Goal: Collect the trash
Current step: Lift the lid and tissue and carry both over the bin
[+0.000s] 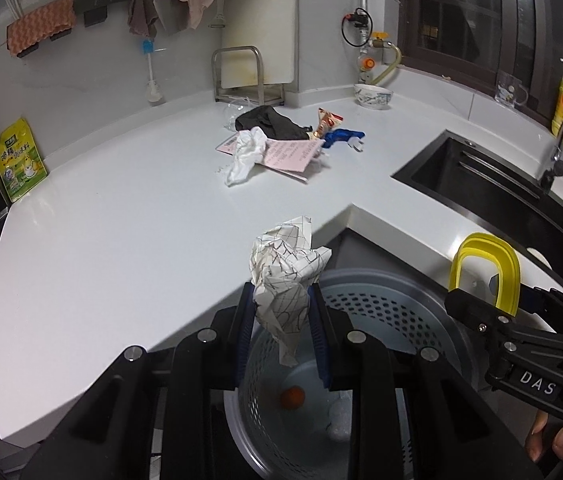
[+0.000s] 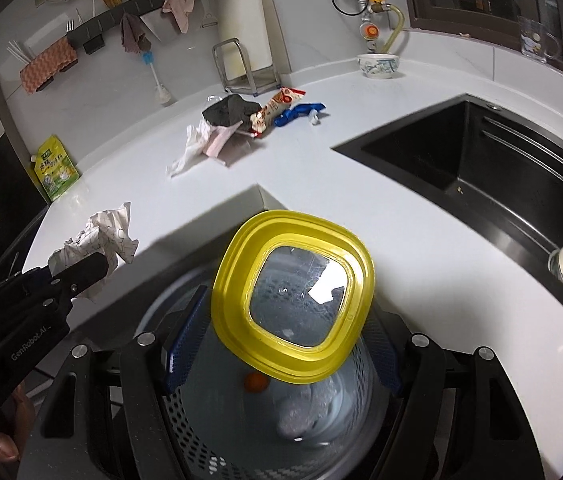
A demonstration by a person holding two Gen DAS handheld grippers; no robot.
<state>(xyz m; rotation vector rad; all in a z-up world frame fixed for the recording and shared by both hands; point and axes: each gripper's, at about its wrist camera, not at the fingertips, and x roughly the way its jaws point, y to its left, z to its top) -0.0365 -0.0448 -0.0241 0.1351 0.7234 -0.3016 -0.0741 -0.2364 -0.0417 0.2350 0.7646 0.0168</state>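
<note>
My left gripper is shut on a crumpled white paper with dark lines, held above the grey perforated bin. To its right, my right gripper grips a yellow lid. In the right wrist view the yellow lid with a clear centre sits tilted between the blue pads of my right gripper, over the bin. The left gripper and its paper show at the left. An orange scrap and clear wrap lie in the bin.
More trash lies on the white counter: white tissue, pink paper, black bag, snack wrapper, blue item. A black sink is at right, a bowl behind, a green pouch at left.
</note>
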